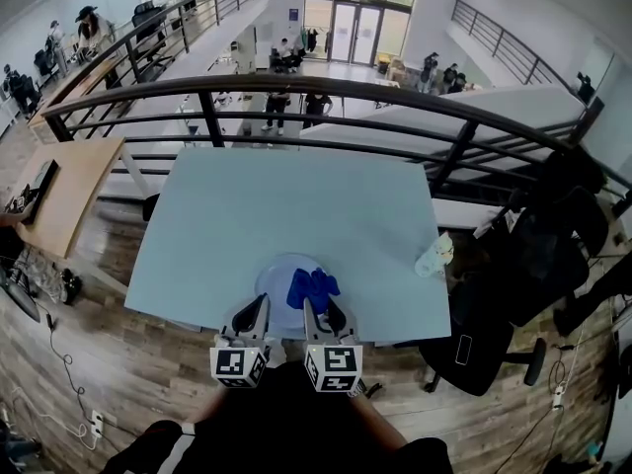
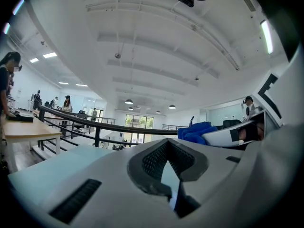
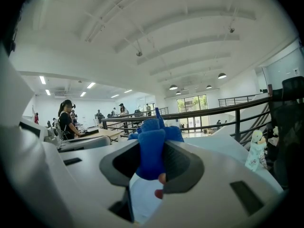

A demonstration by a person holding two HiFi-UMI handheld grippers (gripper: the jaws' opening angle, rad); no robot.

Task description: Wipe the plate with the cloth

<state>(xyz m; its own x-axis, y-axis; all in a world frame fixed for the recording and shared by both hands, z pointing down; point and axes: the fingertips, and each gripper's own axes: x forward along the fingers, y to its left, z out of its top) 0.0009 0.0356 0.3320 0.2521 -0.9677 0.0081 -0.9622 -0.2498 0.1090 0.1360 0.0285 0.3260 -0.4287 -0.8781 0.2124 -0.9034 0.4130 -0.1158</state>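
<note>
A pale blue plate (image 1: 276, 282) lies at the near edge of the light blue table (image 1: 296, 205). A bunched blue cloth (image 1: 313, 287) rests on its right half. My right gripper (image 1: 318, 306) is shut on the cloth (image 3: 152, 151), which sticks up between its jaws, with the plate (image 3: 141, 198) showing below. My left gripper (image 1: 258, 306) sits at the plate's left rim. In the left gripper view its jaws (image 2: 168, 175) are closed on a thin pale sliver, the plate rim (image 2: 170, 183). That view also shows the cloth (image 2: 195, 131) and right gripper (image 2: 228, 136) at the right.
A small pale figurine (image 1: 434, 257) stands near the table's right edge (image 3: 256, 148). A black office chair (image 1: 504, 304) is close by on the right. A dark railing (image 1: 326, 92) runs behind the table, and a wooden desk (image 1: 69, 191) stands to the left.
</note>
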